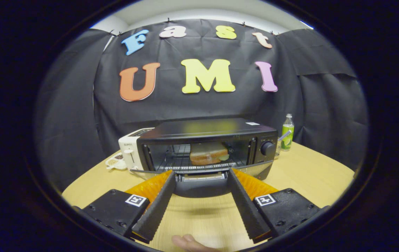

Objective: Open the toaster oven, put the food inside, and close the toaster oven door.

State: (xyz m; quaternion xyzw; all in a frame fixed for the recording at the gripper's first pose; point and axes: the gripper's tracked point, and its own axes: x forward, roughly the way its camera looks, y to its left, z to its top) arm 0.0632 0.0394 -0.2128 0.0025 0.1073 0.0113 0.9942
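A: What is the biggest thing there?
B: The round wooden table (308,168). On it stands the black toaster oven (208,147), with its door (201,183) folded down flat toward the camera.

A: And the food?
B: A sandwich (208,153) sits on the wire rack inside the oven, right of the middle.

A: What is beside the oven?
B: A white toaster (129,148) touches its left side, with a small white dish (115,161) next to that. A green bottle (287,133) stands well back on the right.

A: The gripper?
B: The gripper (201,174) is spread wide and holds nothing. Its fingertips reach the front edge of the lowered door, one on each side. A fingertip (189,243) of the person shows below, between the fingers.
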